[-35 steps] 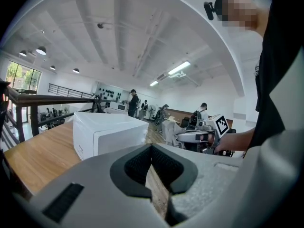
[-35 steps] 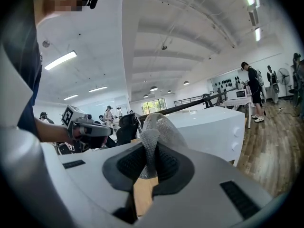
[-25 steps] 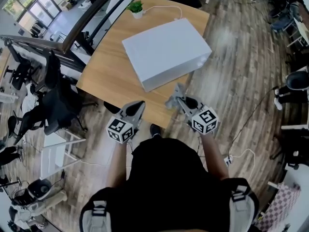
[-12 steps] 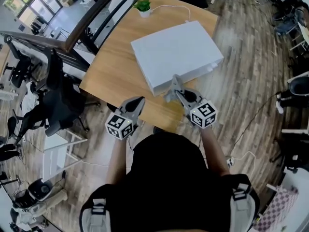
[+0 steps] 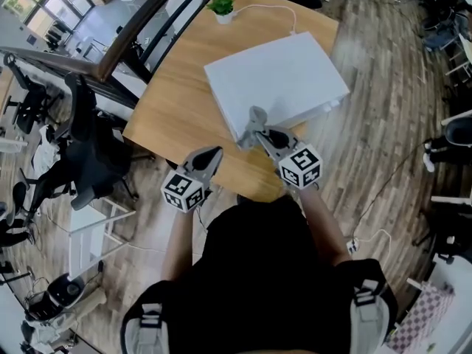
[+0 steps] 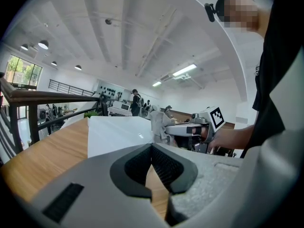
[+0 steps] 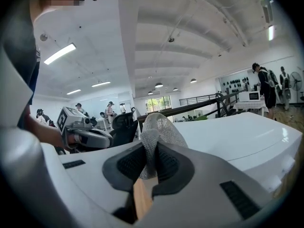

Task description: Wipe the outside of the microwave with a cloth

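Currently the cloth (image 7: 159,127) is clamped in the right gripper (image 5: 258,131), jaws closed on a fold of it w/ the bunched rest sticking out ahead of the tips. It is held at the near-left corner of the microwave (image 5: 276,76), the white box set on the bench (image 5: 166,105). Whether contact w/ the casing is made cannot be told. The left gripper (image 5: 212,157) is held low over the bench's near edge, apart from the microwave, jaws pressed together on nothing.

Risks, as judged:
- Cloth could be dragged out of the jaws once it is pressed & swept along the casing, since only a narrow fold appears pinched. Friction on a long stroke would be the cause.
- Hard jaw tips could be scraped on the casing if the gripper is pushed in too far & the bunch is flattened or folded aside.
- Microwave is braced by nothing, so a sideways push could shift it. Its right corner is seen v. close to the bench's right edge (over it or not: cannot be told), so a shove that way would be the worst case.
- White cable (image 5: 262,9) is run behind the unit, near the potted plant (image 5: 223,6). If the unit is slid, the cable could be tugged & the pot knocked.
- Side & back faces could be missed, w/ prob. only top & front reachable from this stance.
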{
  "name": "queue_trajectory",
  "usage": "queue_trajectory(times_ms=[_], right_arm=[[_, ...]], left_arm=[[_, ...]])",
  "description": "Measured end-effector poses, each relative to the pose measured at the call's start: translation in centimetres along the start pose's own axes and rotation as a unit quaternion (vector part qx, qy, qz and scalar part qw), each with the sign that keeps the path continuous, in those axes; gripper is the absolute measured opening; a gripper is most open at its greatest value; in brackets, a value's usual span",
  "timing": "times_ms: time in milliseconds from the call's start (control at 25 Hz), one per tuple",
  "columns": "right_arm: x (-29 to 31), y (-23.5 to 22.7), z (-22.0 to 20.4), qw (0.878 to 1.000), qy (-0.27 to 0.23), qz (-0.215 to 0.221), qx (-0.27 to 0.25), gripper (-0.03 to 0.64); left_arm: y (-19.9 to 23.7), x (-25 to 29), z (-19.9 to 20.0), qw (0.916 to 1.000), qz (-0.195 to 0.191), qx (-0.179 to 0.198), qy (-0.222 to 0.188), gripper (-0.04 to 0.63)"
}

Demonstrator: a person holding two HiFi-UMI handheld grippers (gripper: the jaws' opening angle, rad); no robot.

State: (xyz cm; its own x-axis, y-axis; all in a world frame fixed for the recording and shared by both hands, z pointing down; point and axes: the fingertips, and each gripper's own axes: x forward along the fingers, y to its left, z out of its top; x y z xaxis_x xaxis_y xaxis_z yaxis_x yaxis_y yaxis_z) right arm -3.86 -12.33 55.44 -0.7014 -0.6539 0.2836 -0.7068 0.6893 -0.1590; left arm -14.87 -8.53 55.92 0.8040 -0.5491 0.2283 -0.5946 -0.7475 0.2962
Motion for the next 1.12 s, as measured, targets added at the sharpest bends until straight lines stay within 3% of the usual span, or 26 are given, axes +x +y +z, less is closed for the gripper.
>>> queue_trajectory(times_ms=[280,480,720,1120], right_arm=[[3.0,-1.1,-1.7,0.997,0.074,-0.001,-0.032,0.032],[3.9,-1.7,-2.9,0.988,0.127,0.003,-0.083,0.032],[5.2,-2.0,-3.1,0.981,0.144,0.011,-0.131,0.032],[4.7,-2.9,-3.3,0.981,0.147,0.02,-0.123,0.031]], left_arm=[[0.6,0.8,0.8,0.9998,0.019,-0.007,0.0,0.002],[0.5,1.0,1.7,0.9987,0.047,-0.015,-0.015,0.002],[1.2,0.3,0.7,0.9964,0.079,-0.03,-0.008,0.002],[0.8,1.3,1.1,0.9955,0.088,-0.034,-0.014,0.002]])
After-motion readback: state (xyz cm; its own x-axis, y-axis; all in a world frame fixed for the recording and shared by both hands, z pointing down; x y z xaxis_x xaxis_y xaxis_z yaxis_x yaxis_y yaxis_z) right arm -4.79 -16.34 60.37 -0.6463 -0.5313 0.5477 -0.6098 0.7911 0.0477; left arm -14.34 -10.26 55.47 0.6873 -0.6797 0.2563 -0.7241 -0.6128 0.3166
